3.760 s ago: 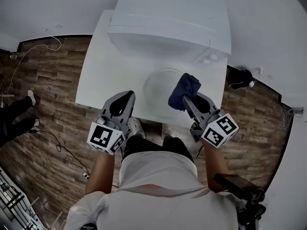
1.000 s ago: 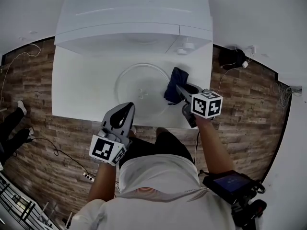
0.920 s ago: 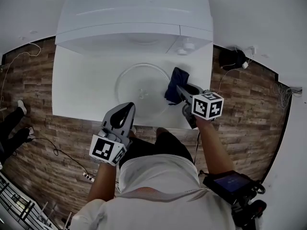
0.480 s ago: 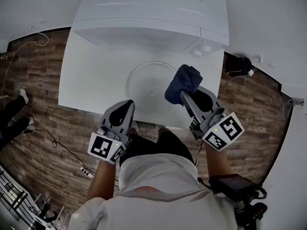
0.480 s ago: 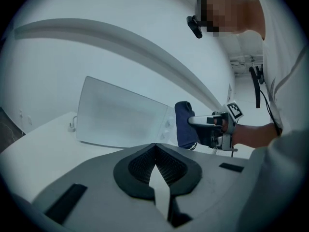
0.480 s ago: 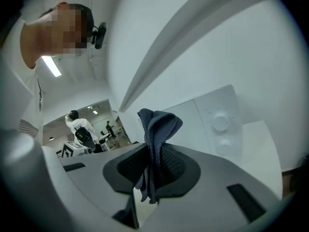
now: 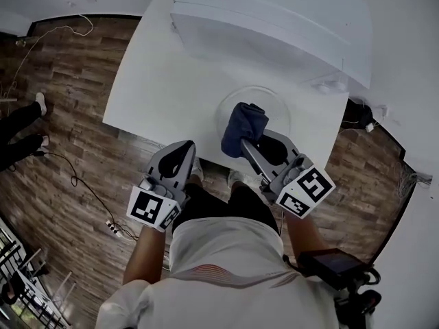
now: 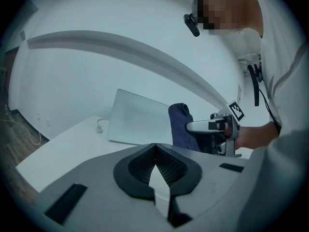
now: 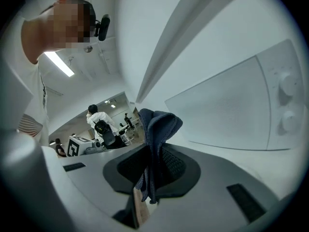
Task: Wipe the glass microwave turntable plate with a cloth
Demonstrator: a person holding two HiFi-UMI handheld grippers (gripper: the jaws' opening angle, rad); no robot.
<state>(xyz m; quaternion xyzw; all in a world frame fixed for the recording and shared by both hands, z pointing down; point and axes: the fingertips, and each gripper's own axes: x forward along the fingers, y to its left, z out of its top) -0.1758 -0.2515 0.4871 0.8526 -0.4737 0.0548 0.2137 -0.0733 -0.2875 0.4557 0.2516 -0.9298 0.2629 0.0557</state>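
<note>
The round glass turntable plate [image 7: 264,105] lies on the white table [image 7: 158,81] in front of the microwave. My right gripper [image 7: 245,142] is shut on a dark blue cloth [image 7: 243,125], which hangs over the plate's near-left rim; I cannot tell whether it touches the glass. In the right gripper view the cloth [image 9: 157,127] stands bunched up out of the jaws of the right gripper [image 9: 150,153]. My left gripper [image 7: 182,155] is held at the table's near edge, left of the plate, shut and empty. The left gripper view shows the left gripper [image 8: 154,147] and the cloth [image 8: 180,125] beyond it.
A white microwave [image 7: 274,19] with two knobs [image 9: 286,100] fills the back of the table. A cable with a plug [image 8: 100,125] lies on the table's far left. Cables [image 7: 82,197] run over the wood floor. A person's legs [image 7: 20,132] are at the left.
The right gripper has carried the cloth from the plate's right side to its near-left rim. The left gripper keeps its place at the table edge. The head view has swung.
</note>
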